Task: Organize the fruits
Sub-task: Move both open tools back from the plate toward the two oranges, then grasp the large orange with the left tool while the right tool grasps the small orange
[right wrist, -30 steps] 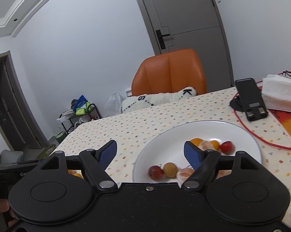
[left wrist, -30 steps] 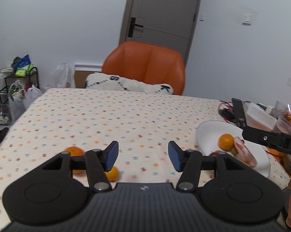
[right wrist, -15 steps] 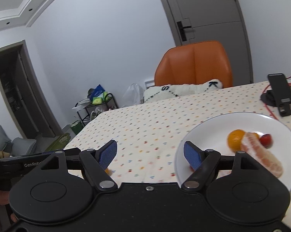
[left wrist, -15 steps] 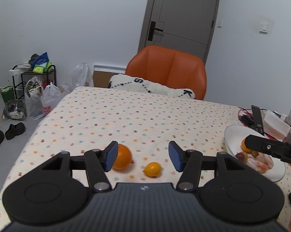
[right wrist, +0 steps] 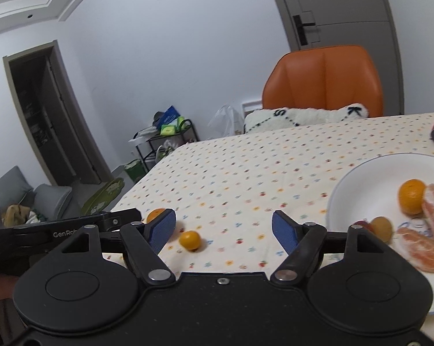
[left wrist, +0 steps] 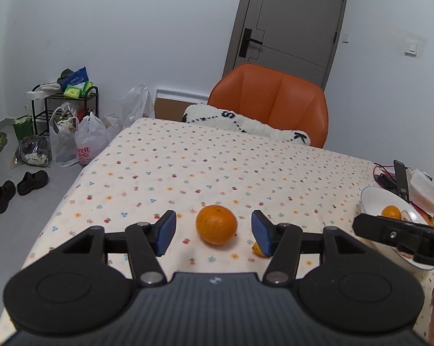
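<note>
The left gripper [left wrist: 214, 232], jaws released, is framing the orange [left wrist: 216, 224] near the table's [left wrist: 217, 161] front edge; the right gripper [right wrist: 223, 232] is gaping empty.

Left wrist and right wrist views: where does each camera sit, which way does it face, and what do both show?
Left wrist: on the left gripper, facing across the table at the large orange; its open fingers and the right gripper's arm show.
Right wrist: on the right gripper, facing the small orange and the plate; open fingers show.
Shared: both oranges, plate, orange chair.
</note>
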A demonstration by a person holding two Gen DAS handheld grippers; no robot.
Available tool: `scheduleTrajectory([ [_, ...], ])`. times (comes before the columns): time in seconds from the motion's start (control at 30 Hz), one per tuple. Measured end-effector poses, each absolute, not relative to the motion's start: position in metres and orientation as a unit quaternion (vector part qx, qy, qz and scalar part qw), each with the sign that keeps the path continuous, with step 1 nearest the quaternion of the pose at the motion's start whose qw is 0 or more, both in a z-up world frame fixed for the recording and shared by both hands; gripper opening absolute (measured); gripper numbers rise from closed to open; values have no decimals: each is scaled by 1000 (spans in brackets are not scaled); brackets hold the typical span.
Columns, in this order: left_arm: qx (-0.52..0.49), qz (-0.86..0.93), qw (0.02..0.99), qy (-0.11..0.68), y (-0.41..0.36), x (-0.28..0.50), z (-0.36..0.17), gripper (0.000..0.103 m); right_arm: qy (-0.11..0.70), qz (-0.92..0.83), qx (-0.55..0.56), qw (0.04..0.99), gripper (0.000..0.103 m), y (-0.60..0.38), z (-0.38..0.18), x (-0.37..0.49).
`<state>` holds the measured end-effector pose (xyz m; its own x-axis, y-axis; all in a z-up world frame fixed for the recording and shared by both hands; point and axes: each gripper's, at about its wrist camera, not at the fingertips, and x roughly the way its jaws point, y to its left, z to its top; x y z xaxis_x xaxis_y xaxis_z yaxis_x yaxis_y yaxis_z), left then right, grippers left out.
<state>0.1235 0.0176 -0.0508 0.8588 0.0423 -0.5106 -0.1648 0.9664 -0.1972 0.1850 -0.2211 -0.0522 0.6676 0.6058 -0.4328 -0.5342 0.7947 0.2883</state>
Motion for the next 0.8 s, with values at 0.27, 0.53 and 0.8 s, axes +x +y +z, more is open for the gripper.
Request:
scheduleTrajectory([
  [0.27, -115, 53, 955, 270, 23, 126, -59, 56, 281, 327, 57, 900, 63, -201, -63, 189],
  [0.53, -115, 48, 953, 277, 27, 132, -64, 56, 305, 341, 48, 888, 56, -180, -72, 196],
  [0.8, -120, 48, 951, 282, 35, 138, -67, 56, 323, 347, 32, 880, 50, -161, -76, 208],
])
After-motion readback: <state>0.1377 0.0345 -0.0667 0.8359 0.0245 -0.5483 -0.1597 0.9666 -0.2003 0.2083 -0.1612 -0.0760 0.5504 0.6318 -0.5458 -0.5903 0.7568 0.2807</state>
